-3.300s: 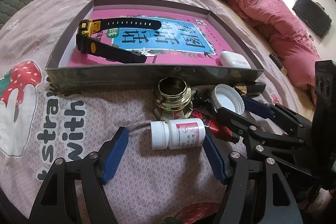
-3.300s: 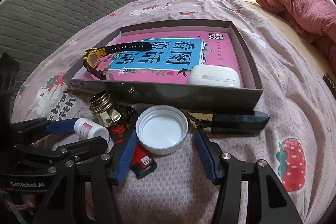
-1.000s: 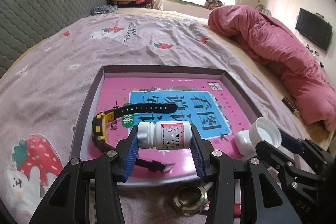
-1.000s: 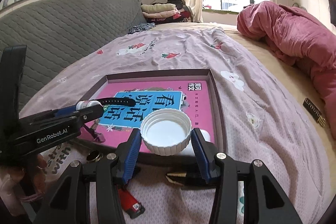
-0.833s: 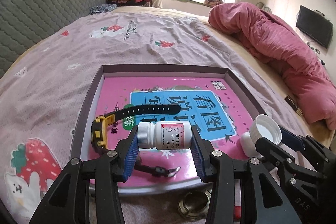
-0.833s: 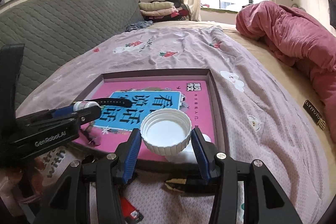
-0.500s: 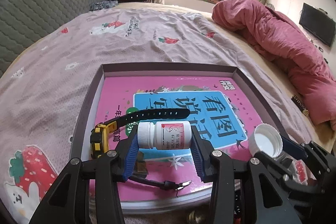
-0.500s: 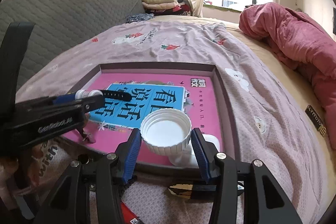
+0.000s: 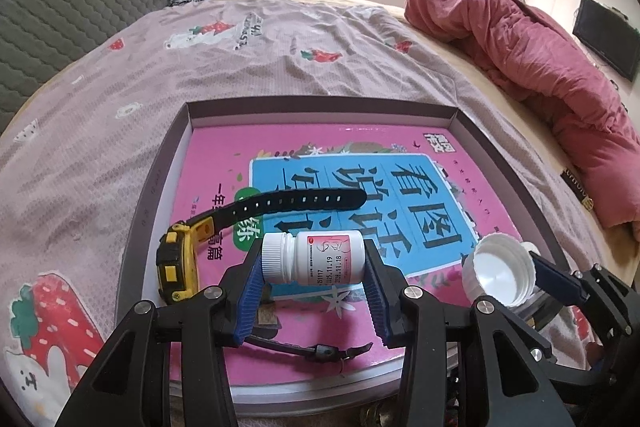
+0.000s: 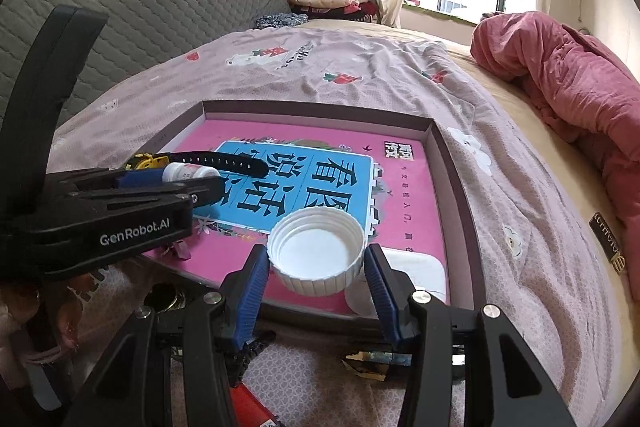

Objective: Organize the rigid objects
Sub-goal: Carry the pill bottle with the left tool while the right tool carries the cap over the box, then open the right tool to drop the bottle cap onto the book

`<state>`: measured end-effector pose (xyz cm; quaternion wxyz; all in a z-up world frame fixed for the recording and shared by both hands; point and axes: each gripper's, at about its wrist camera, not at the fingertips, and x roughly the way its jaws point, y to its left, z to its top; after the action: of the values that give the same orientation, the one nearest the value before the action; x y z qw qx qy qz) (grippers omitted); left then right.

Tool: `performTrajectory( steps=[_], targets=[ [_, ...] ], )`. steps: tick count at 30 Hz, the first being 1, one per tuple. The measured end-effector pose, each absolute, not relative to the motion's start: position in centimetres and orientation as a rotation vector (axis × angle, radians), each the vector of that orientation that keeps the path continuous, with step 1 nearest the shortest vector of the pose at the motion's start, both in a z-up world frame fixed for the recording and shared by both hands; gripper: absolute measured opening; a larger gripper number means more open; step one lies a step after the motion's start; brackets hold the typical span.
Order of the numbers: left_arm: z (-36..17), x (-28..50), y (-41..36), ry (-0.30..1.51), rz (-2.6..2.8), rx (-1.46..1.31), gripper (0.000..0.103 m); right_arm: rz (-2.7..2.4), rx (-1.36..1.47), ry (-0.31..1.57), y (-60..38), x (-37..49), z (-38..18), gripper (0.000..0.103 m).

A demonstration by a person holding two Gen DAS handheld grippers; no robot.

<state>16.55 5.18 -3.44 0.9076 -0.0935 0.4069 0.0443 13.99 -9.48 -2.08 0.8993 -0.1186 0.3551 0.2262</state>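
Observation:
My left gripper is shut on a small white pill bottle, held sideways above the near part of a shallow grey box with a pink and blue book in it. My right gripper is shut on a white ridged lid, open side up, above the box's near right part; it also shows in the left wrist view. A yellow and black watch lies at the box's left. A white earbud case lies in the near right corner, partly hidden by the lid.
The box sits on a pink strawberry-print bedsheet. A brass ring, a red lighter and a dark bar lie on the sheet in front of the box. A crumpled red quilt lies at the right.
Both grippers picked their objects up from the sheet and have carried them forward over the box's near part. In the last second they moved slightly further in and lower.

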Motion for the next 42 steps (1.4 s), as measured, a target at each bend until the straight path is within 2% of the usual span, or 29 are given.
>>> performTrajectory(
  steps=[42],
  targets=[
    [-3.9,16.9,4.8,0.881,0.114,-0.125,0.047,0.356,-0.277,0.778,-9.6,15.0,-2.3,0.05]
  ],
)
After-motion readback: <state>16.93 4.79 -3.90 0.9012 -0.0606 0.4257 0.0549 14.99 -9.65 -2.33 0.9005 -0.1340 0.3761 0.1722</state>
